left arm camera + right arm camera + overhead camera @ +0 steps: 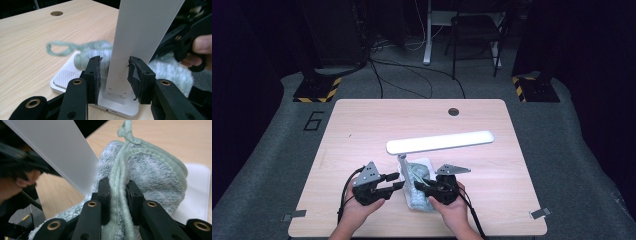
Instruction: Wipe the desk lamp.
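Note:
A white desk lamp stands near the table's front, its long head (439, 141) lying crosswise above the flat base (62, 77). My left gripper (398, 181) (114, 61) is shut on the lamp's flat stem (140, 32) just above the base. A fluffy grey-green towel (417, 200) (167, 72) lies bunched on the base behind the stem. My right gripper (422, 186) (117, 182) is shut on the towel's (155, 175) thick hemmed edge, right beside the stem (55, 147). The towel's hanging loop (60, 48) sticks out to the side.
The wooden table (362, 125) has a round cable hole (453, 111) at the back. Metal clips (539, 214) sit at its front corners. Beyond the table are stands with yellow-black bases (317, 90), loose cables and a chair (474, 35).

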Tool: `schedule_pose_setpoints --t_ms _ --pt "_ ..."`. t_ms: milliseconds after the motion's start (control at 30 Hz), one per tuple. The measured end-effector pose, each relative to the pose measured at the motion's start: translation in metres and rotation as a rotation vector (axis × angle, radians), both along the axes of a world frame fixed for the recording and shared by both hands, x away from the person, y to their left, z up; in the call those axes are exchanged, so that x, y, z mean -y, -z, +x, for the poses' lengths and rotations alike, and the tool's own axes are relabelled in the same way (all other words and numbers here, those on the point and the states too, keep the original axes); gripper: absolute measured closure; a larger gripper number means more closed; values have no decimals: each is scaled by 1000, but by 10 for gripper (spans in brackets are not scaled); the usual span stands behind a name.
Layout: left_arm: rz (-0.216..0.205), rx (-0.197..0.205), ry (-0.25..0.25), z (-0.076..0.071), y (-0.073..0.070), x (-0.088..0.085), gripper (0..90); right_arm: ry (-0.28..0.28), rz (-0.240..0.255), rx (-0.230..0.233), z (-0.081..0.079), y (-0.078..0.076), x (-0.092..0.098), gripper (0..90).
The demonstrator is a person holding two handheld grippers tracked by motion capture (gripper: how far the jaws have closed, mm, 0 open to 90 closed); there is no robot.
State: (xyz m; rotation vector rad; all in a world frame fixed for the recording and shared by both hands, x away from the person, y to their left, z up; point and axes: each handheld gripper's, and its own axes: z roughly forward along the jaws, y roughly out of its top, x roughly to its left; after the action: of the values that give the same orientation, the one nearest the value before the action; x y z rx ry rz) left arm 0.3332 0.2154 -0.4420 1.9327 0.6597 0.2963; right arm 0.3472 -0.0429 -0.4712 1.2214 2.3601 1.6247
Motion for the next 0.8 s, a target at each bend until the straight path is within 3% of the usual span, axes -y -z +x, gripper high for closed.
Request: schedule_pose_setpoints --t_ms 133,267,367,467,667,800 --pt "-4 1 -1 0 1 0 617 -1 -49 -27 2 18 -1 770" --pt "-3 0 -5 1 2 1 618 -7 -49 -53 3 16 0 770" --pt "7 -10 -2 1 5 1 617 -19 -32 -21 3 2 0 770" --pt "6 -20 -2 1 6 2 617 -21 33 37 1 -25 2 770" --pt "19 -19 -1 2 8 3 617 -14 50 121 -10 -63 1 769" --pt "18 -21 1 2 8 4 617 -9 90 190 -13 -79 2 769"
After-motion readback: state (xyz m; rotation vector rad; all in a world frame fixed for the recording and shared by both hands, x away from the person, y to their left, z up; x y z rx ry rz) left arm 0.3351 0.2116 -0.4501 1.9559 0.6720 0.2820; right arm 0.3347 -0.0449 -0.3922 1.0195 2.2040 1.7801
